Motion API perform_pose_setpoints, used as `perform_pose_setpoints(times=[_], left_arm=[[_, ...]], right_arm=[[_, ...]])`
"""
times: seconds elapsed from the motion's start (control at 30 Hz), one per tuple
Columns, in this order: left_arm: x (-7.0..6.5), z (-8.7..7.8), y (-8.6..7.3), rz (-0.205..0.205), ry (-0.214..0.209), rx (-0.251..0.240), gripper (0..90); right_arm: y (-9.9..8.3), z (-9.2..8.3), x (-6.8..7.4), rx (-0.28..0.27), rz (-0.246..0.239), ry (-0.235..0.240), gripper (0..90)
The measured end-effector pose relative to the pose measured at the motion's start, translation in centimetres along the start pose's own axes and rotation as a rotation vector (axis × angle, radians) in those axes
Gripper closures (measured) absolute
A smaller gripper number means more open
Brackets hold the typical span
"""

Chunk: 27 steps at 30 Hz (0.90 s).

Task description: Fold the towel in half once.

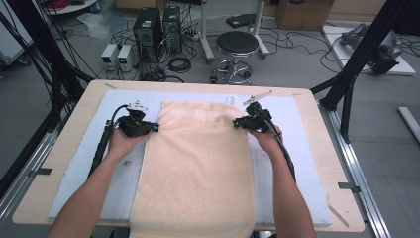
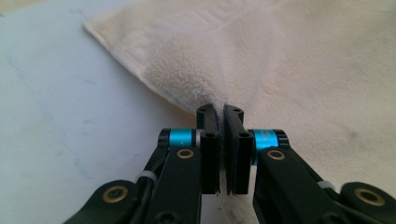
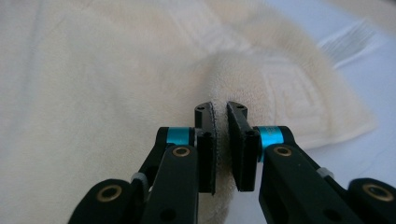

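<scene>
We see a cream towel [image 1: 195, 163] lying lengthwise down the middle of the table [image 1: 317, 114], on a pale blue mat [image 1: 297, 163]; its far end stops short of the table's far edge and its near end hangs over the near edge. Our left gripper [image 1: 154, 127] sits at the towel's left edge near the far left corner of the cloth, its jaws clenched on a pinch of that hem [image 2: 205, 95]. Our right gripper [image 1: 237, 121] sits at the towel's right edge near its far right corner, jaws likewise clamped on a raised fold of the terry [image 3: 233, 74]. Both jaw pairs point inward, toward each other, across the towel.
</scene>
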<state>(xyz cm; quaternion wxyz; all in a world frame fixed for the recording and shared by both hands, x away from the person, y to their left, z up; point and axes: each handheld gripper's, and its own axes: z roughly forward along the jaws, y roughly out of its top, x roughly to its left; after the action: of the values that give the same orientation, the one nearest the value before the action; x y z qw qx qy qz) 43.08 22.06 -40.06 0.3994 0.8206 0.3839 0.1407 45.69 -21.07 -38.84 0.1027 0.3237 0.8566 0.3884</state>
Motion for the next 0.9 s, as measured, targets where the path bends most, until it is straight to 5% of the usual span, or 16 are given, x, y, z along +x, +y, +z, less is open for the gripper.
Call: perform_pose_setpoints(times=[0.1, 0.23, 0.37, 0.5, 0.6, 0.77, 0.9], left_arm=[[0.6, -1.5, 0.9, -0.018, 0.003, -0.045, 85.6], [0.4, -2.8, 1.8, -0.013, 0.001, -0.08, 85.5], [0.0, -4.3, 1.6, 0.007, -0.03, -0.11, 85.4], [-1.2, -6.6, 0.8, 0.06, -0.055, -0.132, 85.2], [-3.3, -8.7, -0.7, 0.113, -0.078, -0.162, 85.0], [-6.9, -10.5, -5.5, 0.193, -0.112, -0.117, 83.4], [-8.4, -10.7, -9.0, 0.18, -0.172, -0.051, 78.8]], right_arm=[[0.9, -1.2, -0.2, -0.035, 0.022, 0.03, 83.2], [2.3, -2.2, 0.3, -0.057, -0.015, 0.027, 83.1], [2.4, -3.3, 0.7, -0.049, -0.014, 0.073, 82.9], [2.1, -5.7, 2.4, -0.083, -0.069, 0.116, 82.6], [1.3, -8.0, 4.6, -0.109, -0.124, 0.129, 82.4], [-2.1, -10.3, 8.6, -0.113, -0.185, 0.164, 80.1], [-5.8, -9.7, 11.0, -0.06, -0.172, 0.199, 78.2]])
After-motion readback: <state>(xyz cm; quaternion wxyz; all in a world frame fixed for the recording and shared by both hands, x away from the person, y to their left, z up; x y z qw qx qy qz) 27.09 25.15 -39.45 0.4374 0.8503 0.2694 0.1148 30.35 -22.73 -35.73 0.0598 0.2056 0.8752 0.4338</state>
